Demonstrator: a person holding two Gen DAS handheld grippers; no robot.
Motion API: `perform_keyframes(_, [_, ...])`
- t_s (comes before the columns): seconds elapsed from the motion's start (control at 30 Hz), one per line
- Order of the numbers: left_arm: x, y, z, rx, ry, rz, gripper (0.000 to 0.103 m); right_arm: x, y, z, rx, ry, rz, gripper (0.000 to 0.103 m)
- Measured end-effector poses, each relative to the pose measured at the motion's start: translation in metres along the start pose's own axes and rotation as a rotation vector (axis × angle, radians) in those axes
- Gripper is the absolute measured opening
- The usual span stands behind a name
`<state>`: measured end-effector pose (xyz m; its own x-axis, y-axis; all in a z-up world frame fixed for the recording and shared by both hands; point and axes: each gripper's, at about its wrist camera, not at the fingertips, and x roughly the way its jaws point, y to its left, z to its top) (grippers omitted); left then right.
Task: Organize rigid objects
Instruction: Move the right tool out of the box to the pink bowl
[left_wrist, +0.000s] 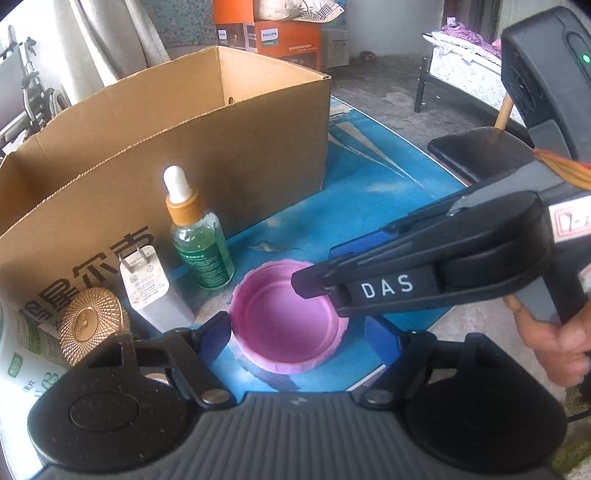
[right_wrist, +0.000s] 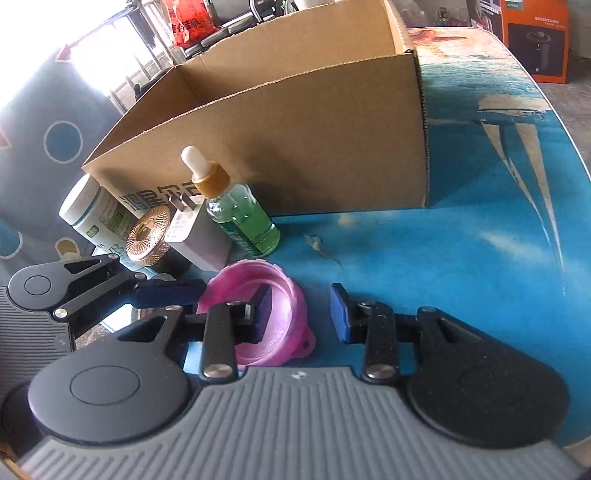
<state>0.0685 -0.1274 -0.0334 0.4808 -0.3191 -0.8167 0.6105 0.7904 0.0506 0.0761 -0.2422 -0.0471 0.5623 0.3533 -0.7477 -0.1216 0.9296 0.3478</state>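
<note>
Because the cardboard box (left_wrist: 207, 122) stands open-topped at the back of the worktop (right_wrist: 461, 236), it reads as the place where the loose things are meant to go, and they wait in a row just in front of its near wall: a green dropper bottle (left_wrist: 201, 240) upright, a white charger (left_wrist: 146, 284) leaning against the box with its prongs up, a gold ribbed lid (left_wrist: 90, 321), and a white canister (right_wrist: 94, 212) at the far end.

Nearest of all lies the pink lid (left_wrist: 286, 321), hollow side up on the blue surface, and both grippers are at it. The left gripper (left_wrist: 295, 332) is spread wide, one blue pad just beside each outer wall, apparently to brace or take the whole lid across its width; whether the pads touch yet I cannot tell. The right gripper (right_wrist: 303, 314) comes in over the rim with one finger (right_wrist: 264, 310) inside the hollow and the other outside, a gap between them wider than the wall, so it straddles the rim without pinching it. Nothing is lifted.
</note>
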Motion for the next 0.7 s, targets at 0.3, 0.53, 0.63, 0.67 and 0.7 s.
perform_keyframes(0.3, [0.015, -0.015, 0.006, 0.02, 0.009, 0.026, 0.084, -0.02, -0.044, -0.011, 0.151, -0.058, 0.101, 0.089])
perform_keyframes(0.53, [0.02, -0.01, 0.003, -0.024, 0.013, 0.016, 0.086, -0.025, -0.064, -0.018, 0.245, -0.099, 0.195, 0.102])
perform_keyframes(0.63, [0.019, -0.009, 0.0, -0.034, 0.018, 0.006, 0.086, -0.026, -0.068, -0.021, 0.252, -0.121, 0.217, 0.102])
perform_keyframes(0.67, [0.02, -0.009, -0.001, -0.035, 0.02, 0.006, 0.086, -0.026, -0.068, -0.022, 0.246, -0.122, 0.222, 0.102])
perform_keyframes(0.7, [0.021, -0.009, -0.002, -0.035, 0.021, 0.007, 0.087, -0.026, -0.068, -0.022, 0.243, -0.123, 0.225, 0.102])
